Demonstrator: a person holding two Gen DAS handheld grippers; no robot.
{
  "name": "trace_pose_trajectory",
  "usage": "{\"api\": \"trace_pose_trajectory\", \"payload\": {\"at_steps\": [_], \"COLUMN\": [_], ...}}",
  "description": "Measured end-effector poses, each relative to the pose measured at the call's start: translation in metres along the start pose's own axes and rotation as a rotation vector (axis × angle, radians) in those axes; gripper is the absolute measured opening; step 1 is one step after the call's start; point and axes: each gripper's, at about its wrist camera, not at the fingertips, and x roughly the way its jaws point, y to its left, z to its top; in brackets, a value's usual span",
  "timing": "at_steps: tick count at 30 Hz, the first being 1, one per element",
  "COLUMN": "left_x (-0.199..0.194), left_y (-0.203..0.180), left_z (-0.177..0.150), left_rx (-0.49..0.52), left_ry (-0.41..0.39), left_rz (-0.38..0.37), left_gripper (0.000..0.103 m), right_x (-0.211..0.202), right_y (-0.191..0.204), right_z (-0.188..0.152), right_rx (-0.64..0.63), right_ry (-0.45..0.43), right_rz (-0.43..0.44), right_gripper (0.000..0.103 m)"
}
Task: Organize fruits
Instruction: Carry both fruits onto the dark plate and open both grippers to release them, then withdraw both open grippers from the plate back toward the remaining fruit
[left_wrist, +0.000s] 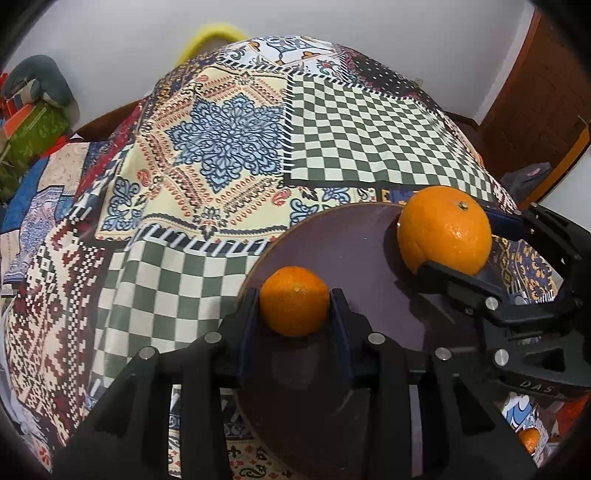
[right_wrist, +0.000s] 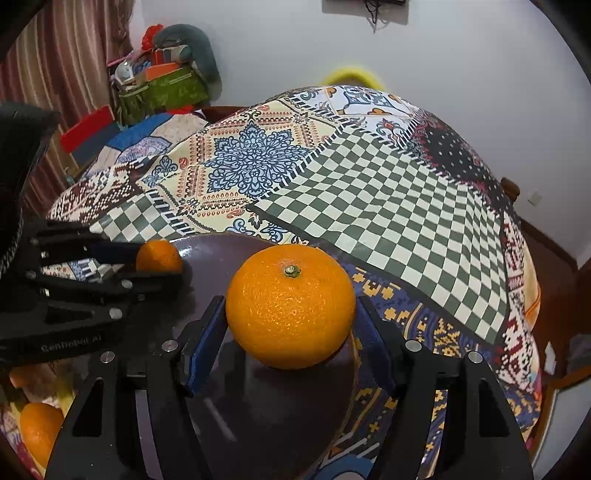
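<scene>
Glossy dimpled oranges on a smooth plate (patterned cloth beneath).

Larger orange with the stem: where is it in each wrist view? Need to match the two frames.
Left wrist view: the larger orange sits right of centre, over the dark round plate, between the right gripper fingers.
Right wrist view: the same orange is centre frame, stem up, between that gripper's own fingers.
Shared landmark: the blue floral medallion on the patterned cloth, beyond the plate in both.
</scene>
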Motion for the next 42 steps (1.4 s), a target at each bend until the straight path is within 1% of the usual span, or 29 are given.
{"api": "trace_pose_trajectory", "payload": {"at_steps": [1,3,5,8,12,16,22,28,32,34,36,37,42], "left_x": [0.001,0.001,-0.001,-0.005,-0.009,-0.023,-0.061,-0.110,-0.142,-0.157,-0.173,-0.179,-0.208], "left_y": [-0.002,-0.007,-0.011,-0.011,-0.003,0.002,0.001,-0.002,-0.005,-0.007,-0.008,-0.008,-0.012], "left_z": [0.000,-0.001,-0.003,-0.005,-0.005,-0.006,-0.012,-0.025,-0.036,-0.043,-0.051,-0.055,-0.079], "left_rx": [0.010,0.042,0.065,0.074,0.036,0.007,-0.005,-0.020,-0.025,-0.027,-0.030,-0.031,-0.030], "left_ry": [0.002,0.003,-0.006,-0.012,-0.014,-0.039,-0.101,-0.167,-0.209,-0.223,-0.242,-0.251,-0.276], "left_rz": [0.007,0.028,0.050,0.060,0.040,0.025,0.028,0.014,0.015,0.011,0.015,0.017,0.027], "left_gripper": [0.038,0.047,0.054,0.055,0.055,0.055,0.055,0.055,0.056,0.057,0.062,0.063,0.065], "right_x": [0.000,0.003,0.006,0.002,-0.008,-0.021,-0.052,-0.098,-0.127,-0.141,-0.157,-0.162,-0.186], "right_y": [-0.001,0.000,0.001,0.001,-0.005,-0.006,-0.002,0.013,0.026,0.033,0.041,0.045,0.062], "right_z": [0.000,0.000,-0.002,-0.003,-0.003,-0.003,-0.002,-0.003,-0.008,-0.012,-0.018,-0.020,-0.033], "right_rx": [0.004,0.005,0.007,0.003,0.038,0.046,0.056,0.043,0.042,0.040,0.039,0.040,0.030], "right_ry": [-0.001,0.014,0.030,0.019,-0.003,-0.025,-0.074,-0.150,-0.197,-0.219,-0.239,-0.248,-0.268], "right_rz": [0.003,0.012,0.021,0.015,0.037,0.019,-0.002,-0.025,-0.029,-0.033,-0.030,-0.028,-0.029], "right_gripper": [0.067,0.067,0.067,0.068,0.068,0.068,0.068,0.068,0.072,0.072,0.074,0.075,0.076]}}
